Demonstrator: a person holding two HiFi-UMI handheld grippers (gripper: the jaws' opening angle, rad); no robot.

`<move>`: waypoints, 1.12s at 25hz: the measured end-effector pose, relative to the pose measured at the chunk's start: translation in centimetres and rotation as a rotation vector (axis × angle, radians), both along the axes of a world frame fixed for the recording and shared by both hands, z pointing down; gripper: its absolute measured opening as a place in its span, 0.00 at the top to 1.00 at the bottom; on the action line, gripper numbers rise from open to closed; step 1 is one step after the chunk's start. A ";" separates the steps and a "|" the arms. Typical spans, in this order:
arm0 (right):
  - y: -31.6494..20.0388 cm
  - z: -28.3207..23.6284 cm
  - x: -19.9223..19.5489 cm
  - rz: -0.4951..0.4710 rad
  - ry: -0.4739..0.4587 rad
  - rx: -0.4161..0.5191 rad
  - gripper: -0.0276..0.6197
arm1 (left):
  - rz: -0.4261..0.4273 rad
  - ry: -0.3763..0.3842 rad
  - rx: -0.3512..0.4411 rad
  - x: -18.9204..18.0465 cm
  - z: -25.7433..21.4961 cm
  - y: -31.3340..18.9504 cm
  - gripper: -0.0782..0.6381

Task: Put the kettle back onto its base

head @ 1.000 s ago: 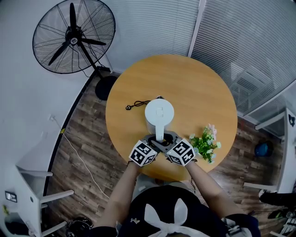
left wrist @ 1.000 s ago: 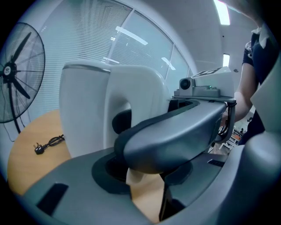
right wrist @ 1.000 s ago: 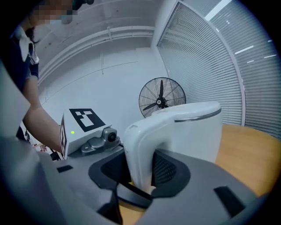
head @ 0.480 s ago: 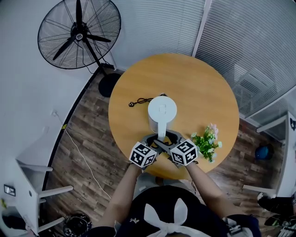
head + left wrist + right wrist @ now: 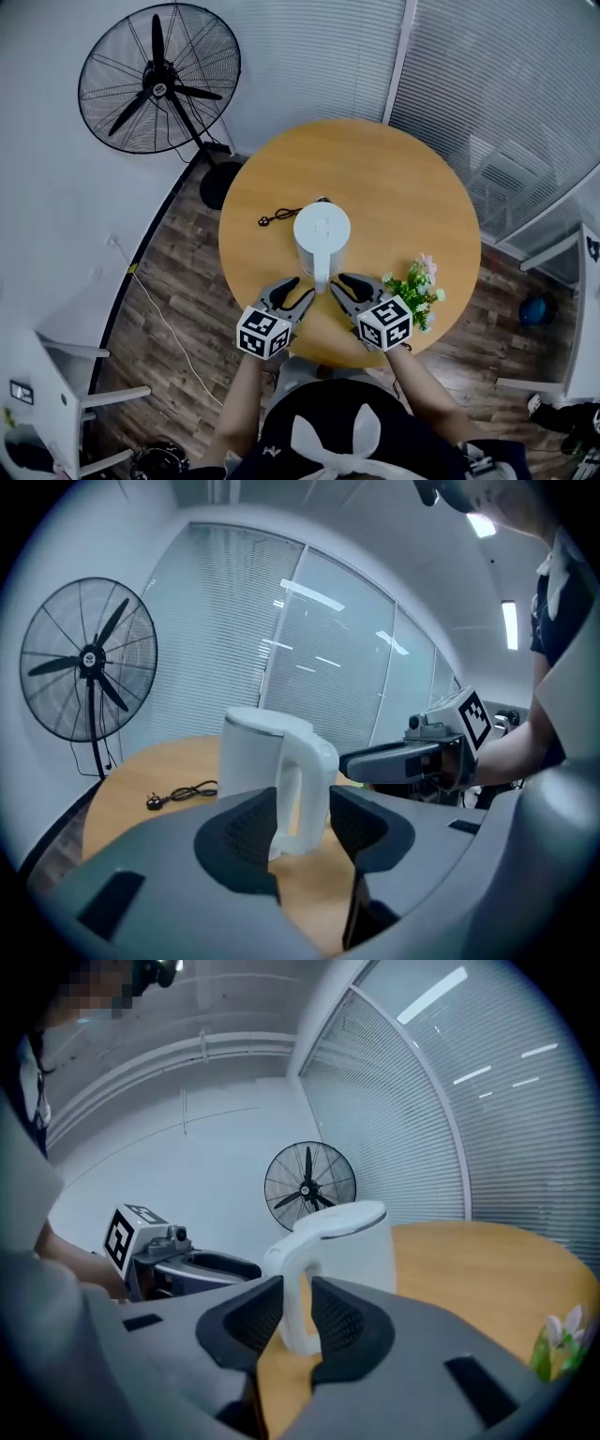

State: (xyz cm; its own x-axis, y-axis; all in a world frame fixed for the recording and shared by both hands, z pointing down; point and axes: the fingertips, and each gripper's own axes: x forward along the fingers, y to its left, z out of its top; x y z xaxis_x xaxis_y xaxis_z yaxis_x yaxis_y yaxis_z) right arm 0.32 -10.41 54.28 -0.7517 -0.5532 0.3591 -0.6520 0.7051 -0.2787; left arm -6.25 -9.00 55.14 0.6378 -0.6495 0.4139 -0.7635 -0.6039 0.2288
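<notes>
While flanking the kettle's point(image 5: 322, 232) handle point(image 5: 322, 272) near the table's point(image 5: 412, 187) front edge, we are tilting left gripper point(image 5: 300, 288) and right gripper point(image 5: 341, 283) downward, jaws apart, empty, just closing.

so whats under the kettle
The kettle stands on the wooden table, and a black cord with a plug trails out to its left. From above, its body covers whatever lies beneath it, and both gripper views hide its foot, so no base can be confirmed.

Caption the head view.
White kettle on round table; left hand-held gripper and right hand-held gripper flank its handle, empty jaws just closing.
</notes>
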 end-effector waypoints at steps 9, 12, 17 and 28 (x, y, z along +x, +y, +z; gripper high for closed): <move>0.5 -4.4 -0.6 0.007 0.002 0.093 0.91 | -0.099 0.005 0.097 0.1 -6.4 -0.2 0.83; 1.0 -5.6 -1.1 -0.017 -0.006 0.113 0.92 | -0.122 0.037 0.125 0.3 -8.3 0.1 0.84; 1.9 -7.1 -1.4 -0.037 -0.013 0.160 0.92 | -0.111 0.099 0.136 1.2 -9.7 0.9 0.84; 2.4 -7.9 -1.3 -0.039 -0.004 0.167 0.92 | -0.133 0.062 0.129 1.7 -9.3 1.6 0.85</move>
State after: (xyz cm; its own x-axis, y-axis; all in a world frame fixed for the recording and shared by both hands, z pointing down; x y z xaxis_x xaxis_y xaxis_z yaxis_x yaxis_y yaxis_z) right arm -1.00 -8.03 46.37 -0.7749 -0.5757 0.2610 -0.6226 0.7664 -0.1580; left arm -4.58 -7.41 45.89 0.5644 -0.7750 0.2845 -0.8255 -0.5256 0.2057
